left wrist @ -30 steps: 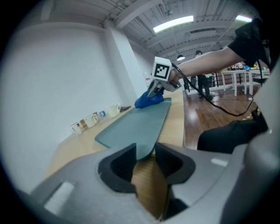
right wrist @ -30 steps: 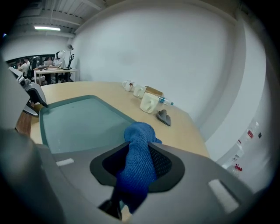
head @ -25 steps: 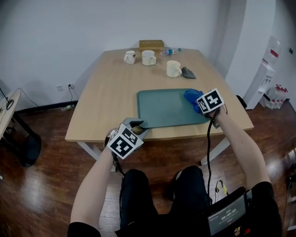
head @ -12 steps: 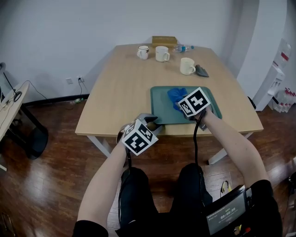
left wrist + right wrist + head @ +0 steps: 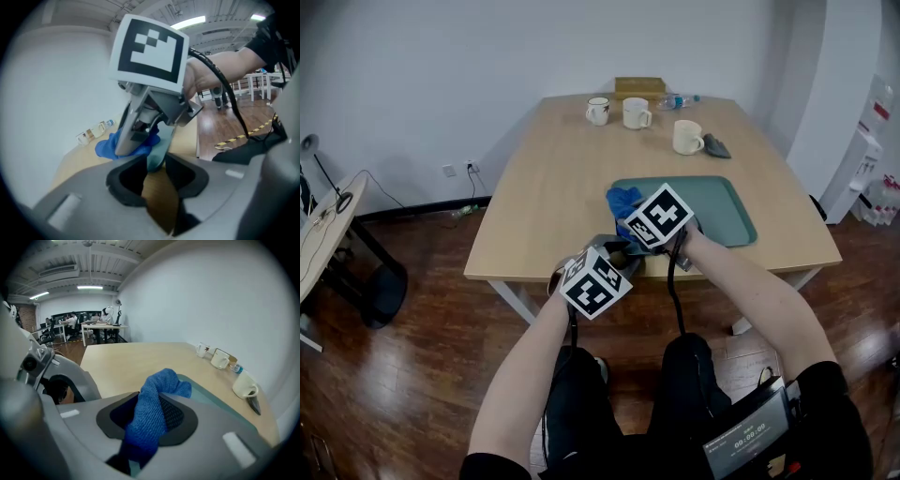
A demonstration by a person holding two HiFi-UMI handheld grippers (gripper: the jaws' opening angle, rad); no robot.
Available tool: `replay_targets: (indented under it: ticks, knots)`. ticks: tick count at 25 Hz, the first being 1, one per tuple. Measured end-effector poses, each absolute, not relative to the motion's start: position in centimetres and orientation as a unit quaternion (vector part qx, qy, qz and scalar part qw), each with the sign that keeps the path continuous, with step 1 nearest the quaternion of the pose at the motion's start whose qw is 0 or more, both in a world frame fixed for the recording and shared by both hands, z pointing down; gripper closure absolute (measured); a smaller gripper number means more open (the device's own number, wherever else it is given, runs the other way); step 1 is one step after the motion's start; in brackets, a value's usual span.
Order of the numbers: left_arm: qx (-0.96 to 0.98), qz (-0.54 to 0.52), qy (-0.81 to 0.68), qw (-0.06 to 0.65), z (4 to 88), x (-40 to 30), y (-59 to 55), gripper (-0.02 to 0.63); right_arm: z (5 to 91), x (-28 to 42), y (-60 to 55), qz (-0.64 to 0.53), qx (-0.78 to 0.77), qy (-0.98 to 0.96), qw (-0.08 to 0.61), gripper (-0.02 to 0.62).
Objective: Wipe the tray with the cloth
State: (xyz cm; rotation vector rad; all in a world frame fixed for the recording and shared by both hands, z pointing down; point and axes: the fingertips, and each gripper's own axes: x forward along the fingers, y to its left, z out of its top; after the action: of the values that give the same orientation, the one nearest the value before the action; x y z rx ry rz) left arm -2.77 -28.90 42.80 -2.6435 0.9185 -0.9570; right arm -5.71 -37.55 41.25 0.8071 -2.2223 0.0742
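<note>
right gripper (image 5: 149, 420) clenches the cloth (image 5: 164, 380) beside left gripper (image 5: 154, 173), whose jaws, just closing, pinch the tray's (image 5: 157, 150) corner; crowded so close, they could collide.

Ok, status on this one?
Left gripper just closing on tray corner. Right gripper shut on cloth, at tray's near-left end. Mugs far off, nothing blocking.

The blue cloth (image 5: 152, 416) is woven in a coarse, nubbly knit. The tray (image 5: 724, 206) is moulded in smooth, matt teal plastic. The table (image 5: 548, 187) is faced with pale matt wood; the floor (image 5: 412, 375) is laid in glossy dark boards.
</note>
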Motion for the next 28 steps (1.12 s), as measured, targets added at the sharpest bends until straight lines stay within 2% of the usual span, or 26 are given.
replay_targets:
  ticks: [4,12,17,22,28]
  knots:
    - [-0.89,-0.323,0.308,0.092,43.0,-3.2,-29.1,0.48,39.9,-1.7,-38.8,0.037,0.348,-0.866,0.356,0.482]
    - [-0.889,-0.325,0.309,0.09,42.3,-2.3,-28.9,0.48,38.5,14.5,-40.2,0.06,0.451,-0.811,0.369,0.482]
    - [-0.889,-0.324,0.31,0.094,42.7,-3.1,-29.2,0.48,39.8,20.9,-40.5,0.079,0.505,-0.777,0.367,0.482]
    - [-0.891,-0.319,0.308,0.099,43.1,-3.4,-29.1,0.482,41.0,23.5,-40.4,0.089,0.526,-0.766,0.36,0.482]
    - [-0.891,-0.318,0.307,0.103,42.6,-2.9,-28.9,0.485,41.3,21.6,-39.5,0.091,0.503,-0.779,0.363,0.482]
